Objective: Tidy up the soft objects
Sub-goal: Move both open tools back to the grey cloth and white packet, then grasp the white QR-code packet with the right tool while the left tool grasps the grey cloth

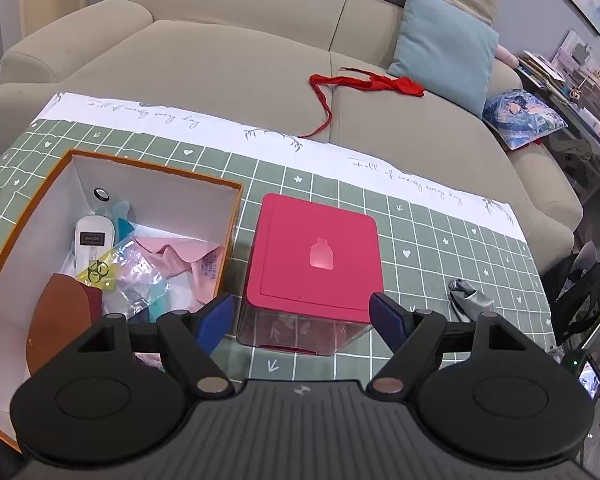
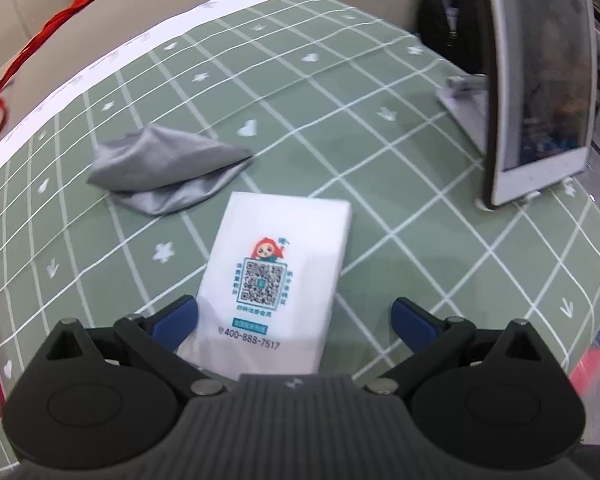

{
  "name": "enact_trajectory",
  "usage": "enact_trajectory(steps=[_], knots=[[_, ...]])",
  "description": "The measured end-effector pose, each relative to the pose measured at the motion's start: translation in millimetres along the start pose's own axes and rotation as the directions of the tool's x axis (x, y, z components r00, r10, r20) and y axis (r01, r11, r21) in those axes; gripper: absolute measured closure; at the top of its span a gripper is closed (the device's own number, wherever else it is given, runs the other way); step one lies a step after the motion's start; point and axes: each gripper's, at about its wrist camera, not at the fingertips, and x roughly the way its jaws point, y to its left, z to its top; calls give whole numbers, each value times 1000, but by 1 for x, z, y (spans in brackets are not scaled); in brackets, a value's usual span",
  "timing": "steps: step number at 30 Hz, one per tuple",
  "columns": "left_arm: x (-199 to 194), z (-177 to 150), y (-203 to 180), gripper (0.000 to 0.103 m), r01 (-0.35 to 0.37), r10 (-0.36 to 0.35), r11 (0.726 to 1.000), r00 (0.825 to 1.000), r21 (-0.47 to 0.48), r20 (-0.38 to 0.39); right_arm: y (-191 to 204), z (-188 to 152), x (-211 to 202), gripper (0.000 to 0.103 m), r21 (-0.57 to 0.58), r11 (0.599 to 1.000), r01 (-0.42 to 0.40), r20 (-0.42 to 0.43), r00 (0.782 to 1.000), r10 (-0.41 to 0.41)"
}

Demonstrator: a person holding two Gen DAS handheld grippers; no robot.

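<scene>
In the left wrist view an orange-edged open box (image 1: 32, 208) holds several soft items, among them a pink cloth (image 1: 180, 254) and a clear bag. A red-lidded container (image 1: 314, 260) stands just ahead of my open, empty left gripper (image 1: 302, 314). A grey cloth (image 1: 470, 300) lies to its right. In the right wrist view my right gripper (image 2: 294, 320) is open, its fingers either side of the near end of a white tissue pack (image 2: 276, 280) lying on the table. The grey cloth (image 2: 168, 172) lies beyond it to the left.
The table has a green checked cloth (image 1: 420, 240). A beige sofa (image 1: 220, 60) behind it carries a red ribbon (image 1: 364, 84) and cushions. A tablet on a stand (image 2: 540, 80) rises at the table's right side.
</scene>
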Motion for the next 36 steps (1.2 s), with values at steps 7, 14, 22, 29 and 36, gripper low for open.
enact_trajectory(steps=[7, 14, 22, 29, 36], knots=[[8, -3, -6, 13, 2, -2, 1000, 1000, 22, -24, 11, -2, -3, 2, -47, 999, -3, 21, 1000, 4], [6, -5, -18, 13, 16, -15, 998, 1000, 55, -27, 20, 8, 0, 2, -36, 998, -60, -28, 998, 59], [11, -9, -26, 13, 11, -7, 996, 999, 86, -44, 42, 10, 8, 7, -107, 994, 6, -23, 1000, -8], [20, -12, -40, 13, 12, 0, 986, 998, 164, -68, 58, 17, 2, 35, -291, 955, -56, 4, 998, 60], [51, -15, -86, 13, 97, -46, 935, 987, 341, -156, 47, 30, 3, 37, -402, 904, -145, -74, 989, 126]])
